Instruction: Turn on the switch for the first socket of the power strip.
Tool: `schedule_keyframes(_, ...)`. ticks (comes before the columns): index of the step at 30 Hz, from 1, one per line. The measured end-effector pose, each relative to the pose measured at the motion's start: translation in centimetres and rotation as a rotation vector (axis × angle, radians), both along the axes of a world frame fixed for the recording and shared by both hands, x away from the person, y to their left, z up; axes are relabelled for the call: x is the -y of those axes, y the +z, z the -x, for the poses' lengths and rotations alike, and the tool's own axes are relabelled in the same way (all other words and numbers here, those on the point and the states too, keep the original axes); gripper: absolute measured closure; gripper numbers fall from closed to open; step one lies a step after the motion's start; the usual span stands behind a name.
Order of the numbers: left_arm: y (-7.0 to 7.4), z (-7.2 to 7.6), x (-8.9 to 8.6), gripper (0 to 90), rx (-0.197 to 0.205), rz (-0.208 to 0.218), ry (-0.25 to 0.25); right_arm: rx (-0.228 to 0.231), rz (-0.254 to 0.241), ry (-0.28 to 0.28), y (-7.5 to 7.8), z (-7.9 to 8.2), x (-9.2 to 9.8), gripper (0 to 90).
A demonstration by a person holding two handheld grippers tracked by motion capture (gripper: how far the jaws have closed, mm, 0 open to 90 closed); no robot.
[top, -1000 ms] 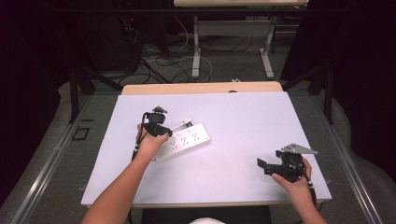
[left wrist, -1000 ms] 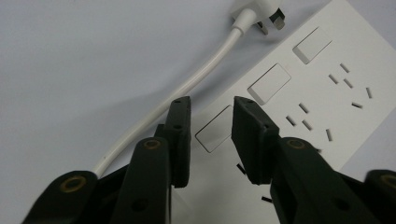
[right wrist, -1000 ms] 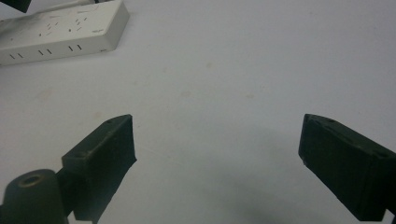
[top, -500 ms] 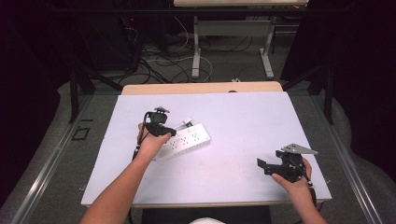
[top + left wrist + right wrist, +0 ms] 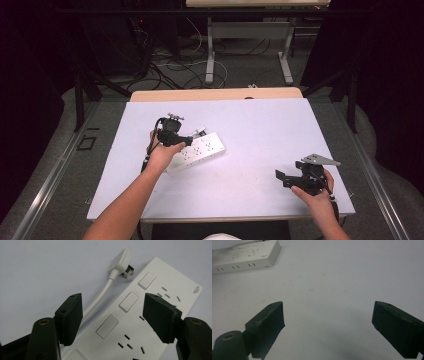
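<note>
Power strip lies under your left gripper, fingers wide, nothing held, barely moved in a second; your right gripper waits wide apart.

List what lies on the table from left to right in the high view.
Left gripper → white power strip → right gripper, held apart near the table's right front corner.

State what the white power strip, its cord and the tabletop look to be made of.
White rectangular power strip: hard moulded plastic, smooth satin face with crisp slots. White round cord: flexible rubbery or vinyl sheath, judging by its bend. Pale tabletop: matte laminate probably, faintly speckled.
</note>
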State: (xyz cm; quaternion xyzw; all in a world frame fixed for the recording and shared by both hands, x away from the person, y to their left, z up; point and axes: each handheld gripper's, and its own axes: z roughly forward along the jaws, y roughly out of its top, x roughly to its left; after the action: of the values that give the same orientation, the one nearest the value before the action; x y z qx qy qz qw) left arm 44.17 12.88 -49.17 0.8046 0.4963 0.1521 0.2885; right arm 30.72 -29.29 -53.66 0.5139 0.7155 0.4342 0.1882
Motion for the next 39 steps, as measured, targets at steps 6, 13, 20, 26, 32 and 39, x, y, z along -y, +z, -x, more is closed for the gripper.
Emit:
schedule_keyframes(6, 0.5, 0.5, 0.0, 25.3, 0.016, 0.052, -0.023, 0.000, -0.001, -0.001, 0.0, 0.0, 0.0, 10.2)
schedule_keyframes(13, 1.1, 1.4, -0.4, 16.7, 0.039, 0.127, -0.047, 0.001, 0.001, -0.002, 0.0, 0.0, 0.0, 10.2)
schedule_keyframes(20, 1.6, 2.6, -0.8, 6.8, 0.071, 0.173, -0.084, 0.000, 0.002, 0.002, 0.0, 0.1, 0.0, 10.2)
schedule_keyframes(26, 2.2, 3.7, -1.2, 1.1, 0.100, 0.224, -0.092, 0.001, 0.002, 0.001, 0.1, 0.1, 0.0, 10.2)
schedule_keyframes(32, 2.9, 4.5, -1.9, 0.6, 0.113, 0.276, -0.079, 0.001, 0.002, 0.001, 0.1, 0.1, 0.0, 10.2)
schedule_keyframes(39, 3.2, 5.7, -2.8, 0.3, 0.134, 0.281, -0.091, 0.006, 0.003, -0.001, 0.0, 0.1, 0.0, 10.1)
